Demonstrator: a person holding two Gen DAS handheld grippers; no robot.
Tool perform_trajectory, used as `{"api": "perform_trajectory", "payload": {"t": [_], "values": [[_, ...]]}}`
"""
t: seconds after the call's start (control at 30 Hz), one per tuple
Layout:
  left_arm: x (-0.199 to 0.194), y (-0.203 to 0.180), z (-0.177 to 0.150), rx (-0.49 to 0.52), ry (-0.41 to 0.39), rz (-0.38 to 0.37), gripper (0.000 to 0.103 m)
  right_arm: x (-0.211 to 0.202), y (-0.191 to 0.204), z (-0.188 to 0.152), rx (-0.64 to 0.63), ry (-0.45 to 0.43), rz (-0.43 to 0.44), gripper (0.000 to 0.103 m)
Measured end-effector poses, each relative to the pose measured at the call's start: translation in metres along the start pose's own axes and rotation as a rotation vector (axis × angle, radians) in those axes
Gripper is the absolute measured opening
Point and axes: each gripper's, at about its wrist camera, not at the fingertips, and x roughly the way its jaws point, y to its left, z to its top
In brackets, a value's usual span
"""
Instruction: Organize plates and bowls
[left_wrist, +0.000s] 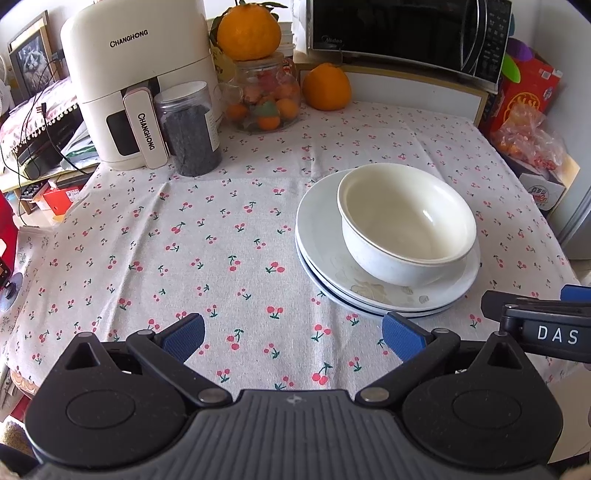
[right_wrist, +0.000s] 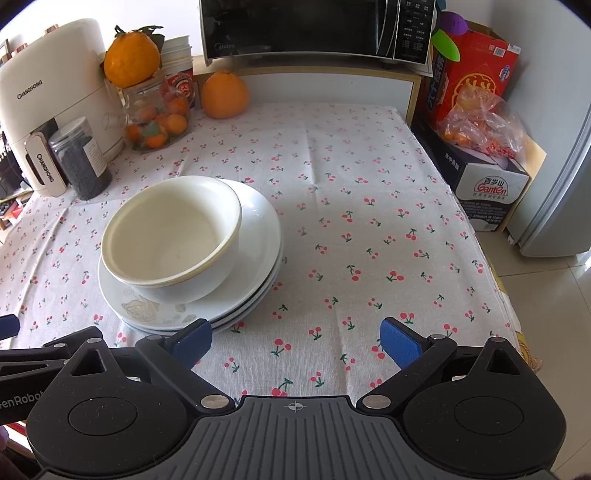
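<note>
A stack of white plates lies on the cherry-print tablecloth, with nested white bowls on top. In the right wrist view the plates and bowls sit left of centre. My left gripper is open and empty, low over the cloth, just near and left of the stack. My right gripper is open and empty, near and right of the stack; its left fingertip is close to the plate rim. The right gripper's body shows at the right edge of the left wrist view.
At the back stand a white air fryer, a dark-filled jar, a glass jar of small oranges, a loose orange and a microwave. Boxes and a bag crowd the right edge. The table's right edge drops to floor.
</note>
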Motion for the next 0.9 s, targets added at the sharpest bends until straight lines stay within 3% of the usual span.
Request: {"api": "perform_trajectory", "payload": {"t": [0.9], "values": [[0.0013, 0.0005, -0.0005, 0.002, 0.011, -0.008, 0.103, 0.0007, -0.001, -0.0001, 0.005, -0.002, -0.003, 0.099]]}}
